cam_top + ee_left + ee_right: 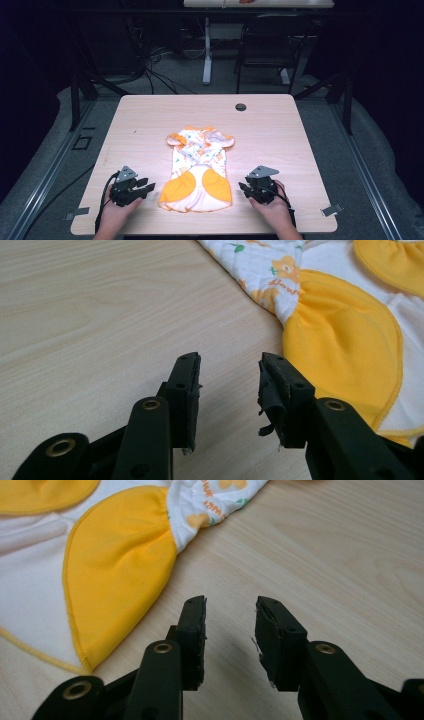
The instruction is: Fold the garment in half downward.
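In the high view, a small white and orange garment (200, 167) lies flat in the middle of the light wooden table (280, 130), between the two grippers. The left gripper (145, 189) rests near the front edge, held by the left hand (116, 212), and its jaws point toward the lower part of the garment. The right gripper (243, 188), held by the right hand (272, 207), points at the garment from the other side. This view also shows a dark round hole (241, 107) in the table behind the garment.

The left gripper view shows the jaws parted with a narrow gap and nothing between them. The orange panel (345, 350) lies just beyond and to the right of the right jaw, apart from it. The pad on that jaw looks torn.

In the right gripper view the jaws are parted in the same way, with bare wood between them. The orange panel (115, 575) lies just to the left of the left jaw.
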The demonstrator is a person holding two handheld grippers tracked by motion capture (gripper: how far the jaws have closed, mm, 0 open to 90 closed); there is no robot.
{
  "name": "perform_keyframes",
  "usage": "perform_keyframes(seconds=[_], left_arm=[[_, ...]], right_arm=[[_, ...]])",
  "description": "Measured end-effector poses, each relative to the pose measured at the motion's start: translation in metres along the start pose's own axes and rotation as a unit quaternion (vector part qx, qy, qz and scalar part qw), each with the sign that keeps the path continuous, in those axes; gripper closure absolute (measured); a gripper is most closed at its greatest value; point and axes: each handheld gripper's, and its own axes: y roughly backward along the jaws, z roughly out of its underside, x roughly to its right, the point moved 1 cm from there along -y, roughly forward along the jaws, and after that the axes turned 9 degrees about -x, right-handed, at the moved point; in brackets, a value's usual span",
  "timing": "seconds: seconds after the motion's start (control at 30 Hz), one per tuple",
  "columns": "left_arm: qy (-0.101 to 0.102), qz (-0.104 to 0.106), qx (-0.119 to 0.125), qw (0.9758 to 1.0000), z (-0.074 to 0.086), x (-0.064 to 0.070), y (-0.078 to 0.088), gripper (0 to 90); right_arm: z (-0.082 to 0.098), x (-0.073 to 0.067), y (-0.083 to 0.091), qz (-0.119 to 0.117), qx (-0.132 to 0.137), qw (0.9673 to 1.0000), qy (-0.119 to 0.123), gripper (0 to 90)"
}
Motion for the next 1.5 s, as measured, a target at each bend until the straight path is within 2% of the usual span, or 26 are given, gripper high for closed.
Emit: perform_keyframes(seconds=[0.17,0.23,0.37,0.47,0.53,0.63,0.67,0.73,0.97,1.03,1.23,1.37,1.47,1.5], left_arm=[[0.005,0.008,0.001,1.0000,-0.001,-0.001,-0.002,59.3],[0.006,0.016,0.001,0.9999,-0.001,0.000,-0.003,58.7],[-0.005,0.004,-0.001,1.0000,-0.002,0.002,-0.002,56.6],[0.000,0.013,-0.005,0.9999,-0.004,0.002,-0.001,56.5],[0.002,0.009,-0.010,0.9999,-0.004,0.002,-0.002,56.5],[-0.008,0.007,-0.022,0.9997,-0.009,0.004,-0.004,56.9],[-0.016,0.013,-0.025,0.9995,-0.012,0.004,-0.004,58.9],[-0.018,0.023,-0.029,0.9992,-0.016,0.005,-0.006,61.2],[-0.031,0.034,-0.040,0.9982,-0.042,0.006,-0.018,66.7],[-0.028,0.036,-0.043,0.9980,-0.049,0.006,-0.021,67.9],[-0.040,0.038,-0.053,0.9971,-0.067,0.006,-0.034,72.1],[-0.035,0.040,-0.060,0.9968,-0.079,0.007,-0.044,75.8],[-0.034,0.044,-0.065,0.9963,-0.088,0.007,-0.052,80.9],[-0.039,0.039,-0.067,0.9962,-0.090,0.007,-0.054,82.3]], right_arm=[[-0.002,-0.005,-0.002,0.006,-0.015,0.9996,0.024,65.6],[-0.003,-0.006,-0.002,-0.003,-0.019,0.9994,0.028,68.6],[-0.004,-0.006,-0.003,-0.010,-0.023,0.9994,0.022,68.8],[-0.007,-0.006,-0.003,-0.018,-0.028,0.9992,0.020,69.3],[-0.010,-0.007,-0.003,-0.018,-0.031,0.9991,0.023,70.0],[-0.014,-0.008,-0.004,-0.023,-0.046,0.9984,0.025,72.2],[-0.015,-0.008,-0.005,-0.028,-0.051,0.9980,0.025,72.5],[-0.017,-0.008,-0.007,-0.029,-0.061,0.9973,0.030,73.0],[-0.034,-0.005,-0.012,-0.056,-0.076,0.9952,0.023,76.9],[-0.039,-0.003,-0.014,-0.058,-0.081,0.9948,0.024,77.2],[-0.062,0.002,-0.021,-0.058,-0.087,0.9942,0.028,78.4],[-0.078,0.002,-0.029,-0.057,-0.094,0.9932,0.038,80.3],[-0.089,0.001,-0.037,-0.057,-0.101,0.9926,0.036,83.2],[-0.092,0.001,-0.040,-0.060,-0.102,0.9924,0.035,84.4]])
